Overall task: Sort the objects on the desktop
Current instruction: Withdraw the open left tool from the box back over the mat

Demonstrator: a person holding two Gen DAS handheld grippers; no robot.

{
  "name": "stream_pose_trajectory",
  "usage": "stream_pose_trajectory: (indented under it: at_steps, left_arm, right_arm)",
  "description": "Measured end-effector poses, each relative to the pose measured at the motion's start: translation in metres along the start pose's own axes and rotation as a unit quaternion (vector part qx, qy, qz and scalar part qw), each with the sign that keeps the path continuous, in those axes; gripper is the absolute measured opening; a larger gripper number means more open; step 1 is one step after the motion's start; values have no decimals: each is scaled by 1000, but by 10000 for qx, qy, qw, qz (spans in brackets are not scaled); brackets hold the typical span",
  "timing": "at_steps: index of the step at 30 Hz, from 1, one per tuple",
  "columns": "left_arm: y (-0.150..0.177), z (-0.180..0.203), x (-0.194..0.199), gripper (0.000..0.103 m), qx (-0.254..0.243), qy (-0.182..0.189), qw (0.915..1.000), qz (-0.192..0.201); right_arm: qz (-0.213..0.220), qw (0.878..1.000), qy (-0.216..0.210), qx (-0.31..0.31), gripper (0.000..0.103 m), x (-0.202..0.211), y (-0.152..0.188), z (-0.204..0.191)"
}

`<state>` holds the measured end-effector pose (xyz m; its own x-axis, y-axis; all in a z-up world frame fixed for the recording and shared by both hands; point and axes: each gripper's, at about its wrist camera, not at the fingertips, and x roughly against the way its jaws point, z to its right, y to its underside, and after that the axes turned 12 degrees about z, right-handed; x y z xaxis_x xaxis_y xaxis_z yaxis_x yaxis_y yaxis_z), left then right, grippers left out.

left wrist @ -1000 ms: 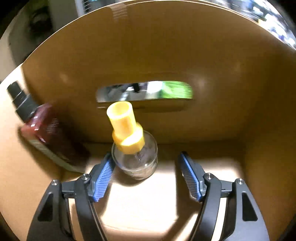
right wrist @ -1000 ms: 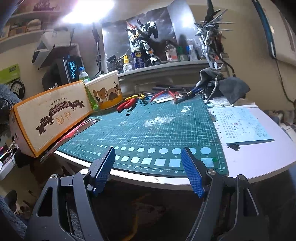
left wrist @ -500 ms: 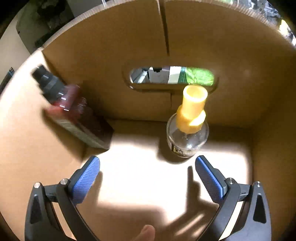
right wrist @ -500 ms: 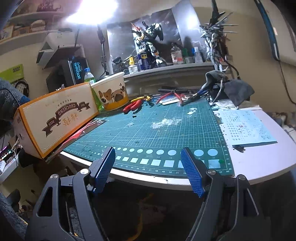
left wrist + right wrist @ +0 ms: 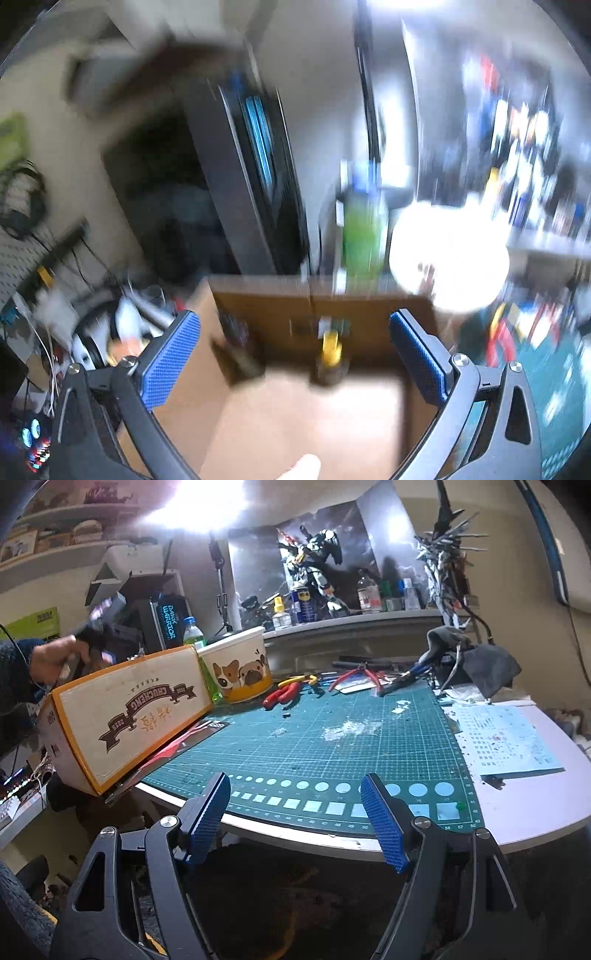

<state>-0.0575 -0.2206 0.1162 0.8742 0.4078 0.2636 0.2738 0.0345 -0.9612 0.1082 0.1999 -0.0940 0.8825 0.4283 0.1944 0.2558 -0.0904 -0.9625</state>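
Blur covers most of the left wrist view, yet we can make out the left gripper (image 5: 294, 345) with its blue fingers (image 5: 168, 360) spread as wide as they go and nothing between them. Beyond them we look down into the open cardboard box (image 5: 369, 321). Inside it a clear bottle with a yellow cap (image 5: 331, 352) stands upright near the far wall, and a darker bottle (image 5: 236, 345) leans in the far left corner, apart from the first. Behind the box we see a green bottle (image 5: 364, 229) and a bright white tub (image 5: 448, 254), both smeared.

From the right wrist view the right gripper (image 5: 295, 812) hangs off the near edge of the table (image 5: 535, 812), its fingers (image 5: 207, 812) partly open and empty. On the table lies a green cutting mat (image 5: 314, 746). The same box (image 5: 129, 716), printed with a dark banner, sits at the left edge of the table, and next to it stands the tub with cartoon dogs (image 5: 240, 672). Red-handled pliers (image 5: 282, 694) and other cutters (image 5: 354, 675) lie at the back of the mat, and a sheet of small decals (image 5: 506, 738) rests to its right. We also see a person's hand (image 5: 55, 657) above the box, gripping the blurred left tool
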Motion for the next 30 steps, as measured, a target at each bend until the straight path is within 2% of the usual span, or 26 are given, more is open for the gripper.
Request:
stream_pose_trajectory:
  at_steps: [3,5,6,10,14,18,22,25,28,30]
  left_arm:
    - [-40,-9,61,103,370,148,9926,1145]
    - [-51,-4,95,103,270,218,9863,1613]
    - [-53,1,110,103,223,243,9839,1758]
    - [-51,21,159,103,123,325,9810,1911]
    - [-15,46,186,103,313,906,9845,1470]
    - [40,82,200,103,281,1621,9807,1059]
    - [99,128,187,103,55,1930,9785,731]
    - [143,158,163,103,-131,2045,9771,581]
    - [176,171,133,103,-59,2006,9791,342]
    - [185,172,119,103,2,2085,9780,90]
  right_arm:
    - [44,10000,-21,34,72,4,-4,-1]
    - [70,10000,-20,52,72,6,-7,-1]
    - [89,9999,-14,65,72,7,-9,-1]
    - [142,9998,3,104,72,14,-17,0]
    - [193,9996,57,174,72,22,-26,0]
    - [225,9994,211,184,72,31,-34,5]
    - [257,9986,423,198,72,38,-43,11]
    - [273,9978,565,217,72,41,-47,16]
    - [255,9966,727,300,72,44,-51,20]
    - [266,9953,858,375,72,47,-53,24]
